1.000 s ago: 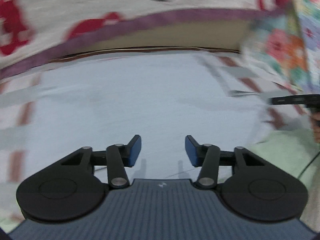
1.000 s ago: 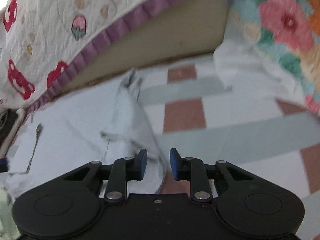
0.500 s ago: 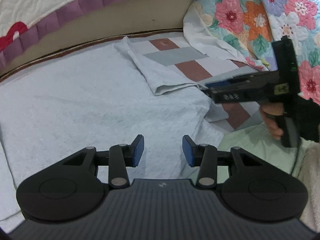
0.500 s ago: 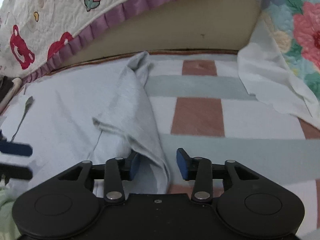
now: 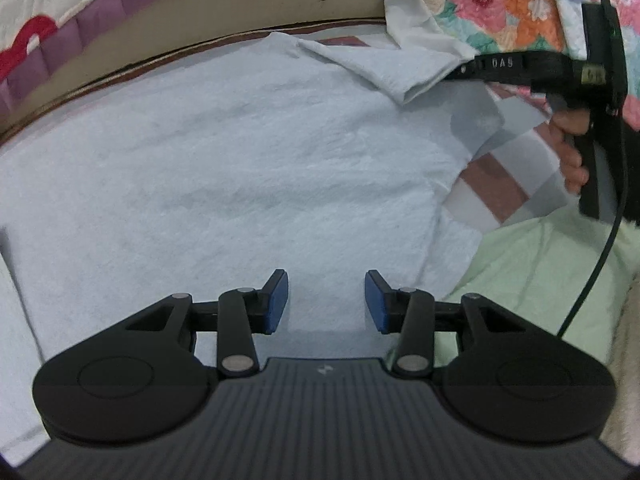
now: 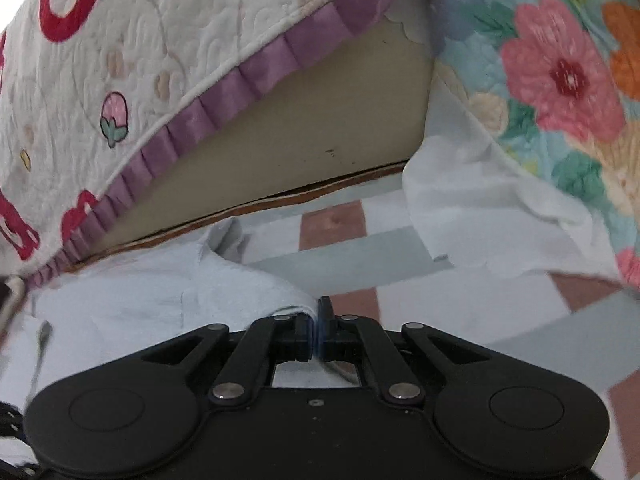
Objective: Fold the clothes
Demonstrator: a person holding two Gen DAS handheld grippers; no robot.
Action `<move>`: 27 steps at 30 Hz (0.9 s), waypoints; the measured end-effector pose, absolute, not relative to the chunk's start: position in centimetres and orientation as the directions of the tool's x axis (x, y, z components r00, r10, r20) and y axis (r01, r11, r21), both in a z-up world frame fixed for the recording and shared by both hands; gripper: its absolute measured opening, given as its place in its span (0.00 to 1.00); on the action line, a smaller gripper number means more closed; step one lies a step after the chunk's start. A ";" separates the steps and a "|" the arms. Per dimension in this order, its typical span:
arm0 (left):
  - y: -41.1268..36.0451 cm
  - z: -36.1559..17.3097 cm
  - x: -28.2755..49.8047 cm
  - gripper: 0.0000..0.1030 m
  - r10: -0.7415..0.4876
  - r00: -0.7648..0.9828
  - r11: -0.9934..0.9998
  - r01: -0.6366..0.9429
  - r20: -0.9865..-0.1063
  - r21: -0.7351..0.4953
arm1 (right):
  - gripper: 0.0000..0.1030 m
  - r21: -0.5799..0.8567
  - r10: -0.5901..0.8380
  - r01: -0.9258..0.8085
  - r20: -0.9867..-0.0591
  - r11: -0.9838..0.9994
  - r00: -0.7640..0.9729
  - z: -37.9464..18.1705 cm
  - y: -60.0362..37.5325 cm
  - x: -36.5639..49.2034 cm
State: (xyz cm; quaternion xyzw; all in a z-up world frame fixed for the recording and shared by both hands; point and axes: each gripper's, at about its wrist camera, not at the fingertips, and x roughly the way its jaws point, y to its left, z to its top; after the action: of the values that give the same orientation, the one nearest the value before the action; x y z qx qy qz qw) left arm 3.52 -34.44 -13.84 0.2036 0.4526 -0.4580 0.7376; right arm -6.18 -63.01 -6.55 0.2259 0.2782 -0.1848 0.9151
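Garment [image 5: 224, 168] spread flat, folded edge pinched in right tool [image 6: 316, 326], left tool [image 5: 326, 300] wide above it.

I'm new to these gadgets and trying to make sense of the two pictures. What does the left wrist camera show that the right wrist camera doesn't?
Only the left wrist view shows the open left gripper above the wide spread of the light blue garment, a pale green cloth, and the person's hand holding the other tool.

Only the right wrist view shows the right gripper shut on a fold of that garment, and the strawberry-print quilt.

Both show the garment, the checked sheet and the floral quilt.
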 end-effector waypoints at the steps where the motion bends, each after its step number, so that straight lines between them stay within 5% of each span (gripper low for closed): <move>1: -34.7 -13.8 3.6 0.41 -0.484 0.161 0.479 0.871 -0.860 -0.106 | 0.02 0.313 -0.209 0.460 -0.591 0.831 0.779 -6.6 -63.1 -6.0; 14: -37.6 -13.4 4.1 0.44 -0.508 -0.195 0.286 0.880 -0.839 -0.378 | 0.02 0.339 -0.173 0.494 -0.658 0.801 0.733 -8.1 -65.5 -4.2; 25: -41.4 -9.9 10.5 0.46 -0.626 0.078 0.468 0.834 -0.776 -0.293 | 0.03 0.479 -0.083 0.450 -0.610 0.753 0.788 -7.5 -65.8 -4.9; 27: -41.7 -10.7 11.2 0.46 -0.686 0.050 0.491 0.768 -0.726 -0.411 | 0.03 0.499 -0.060 0.425 -0.593 0.755 0.803 -7.1 -65.4 -4.8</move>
State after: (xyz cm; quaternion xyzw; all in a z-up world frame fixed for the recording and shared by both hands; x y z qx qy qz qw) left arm 11.15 -41.69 -10.70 0.0438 0.4714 -0.5027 0.7233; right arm -4.77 -65.39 -7.13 0.3222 0.2829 -0.1359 0.8931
